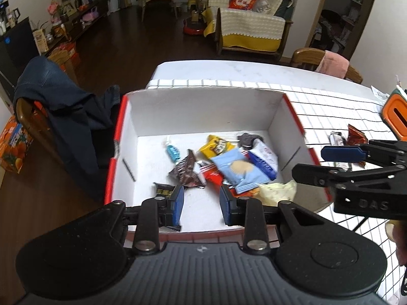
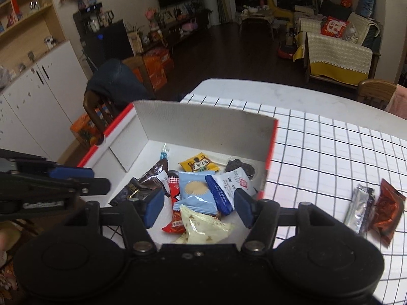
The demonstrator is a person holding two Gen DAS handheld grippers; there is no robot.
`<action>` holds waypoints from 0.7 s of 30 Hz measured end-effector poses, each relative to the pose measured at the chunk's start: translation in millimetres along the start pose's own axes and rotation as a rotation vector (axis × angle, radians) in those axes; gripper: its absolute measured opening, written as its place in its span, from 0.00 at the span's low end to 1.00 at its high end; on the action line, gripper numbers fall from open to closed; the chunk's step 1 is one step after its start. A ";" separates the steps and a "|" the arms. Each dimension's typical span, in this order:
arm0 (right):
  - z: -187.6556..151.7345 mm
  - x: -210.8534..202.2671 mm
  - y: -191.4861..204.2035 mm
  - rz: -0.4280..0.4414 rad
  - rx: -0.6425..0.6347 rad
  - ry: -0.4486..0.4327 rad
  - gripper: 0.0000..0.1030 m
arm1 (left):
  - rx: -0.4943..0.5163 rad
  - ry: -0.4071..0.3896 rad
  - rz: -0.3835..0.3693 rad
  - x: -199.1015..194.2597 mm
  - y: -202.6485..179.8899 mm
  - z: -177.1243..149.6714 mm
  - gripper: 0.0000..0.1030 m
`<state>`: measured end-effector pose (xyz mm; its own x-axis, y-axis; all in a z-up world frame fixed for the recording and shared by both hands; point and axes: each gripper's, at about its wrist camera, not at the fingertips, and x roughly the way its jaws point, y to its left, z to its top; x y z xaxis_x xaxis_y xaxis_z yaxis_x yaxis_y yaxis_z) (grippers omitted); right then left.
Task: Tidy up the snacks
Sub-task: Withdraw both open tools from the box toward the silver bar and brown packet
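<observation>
A: Quick, state of the right gripper point(image 2: 198, 209)?

B: Jaws apart, nothing between the pads. It hangs over the box point(image 2: 203, 124), with a cream packet point(image 2: 203, 228) lying loose right under it (looks dropped, judging only from how it lies).

A: Left gripper point(image 1: 201, 203)?

B: Jaws parted a little, nothing in them, hanging over the near end of the same box. No pad touches a wrapper.

A: What's left to sort?

B: Two snacks on the checked tablecloth point(image 2: 330, 152), outside the box: a silver packet point(image 2: 361, 208) and a red-brown packet point(image 2: 389, 208), touching each other. Both lie to the right of the right gripper, past the box's red side wall.

A: Which hand goes?

B: Right, I'd say. It's clearly nearer; in the left wrist view the pair sits beyond the right gripper point(image 1: 307, 161), so the left would have to cross over it.

A: Long axis?

B: The silver one runs roughly forward and back from the gripper, tilted slightly (so jaws closing sideways would span its narrow width). The red-brown one is crumpled, axis unclear.
</observation>
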<state>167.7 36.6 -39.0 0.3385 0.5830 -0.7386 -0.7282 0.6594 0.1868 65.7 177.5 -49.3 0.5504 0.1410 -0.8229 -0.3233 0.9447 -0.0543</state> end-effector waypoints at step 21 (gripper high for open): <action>-42.0 -84.9 -86.6 -0.100 0.127 -0.106 0.83 | 0.163 -0.078 -0.101 -6.9 -124.6 14.1 0.67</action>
<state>177.0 -90.0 -19.7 0.4707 0.5542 -0.6865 -0.6091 0.7671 0.2016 113.0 63.0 -28.9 0.6335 0.0593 -0.7715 -0.1382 0.9897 -0.0374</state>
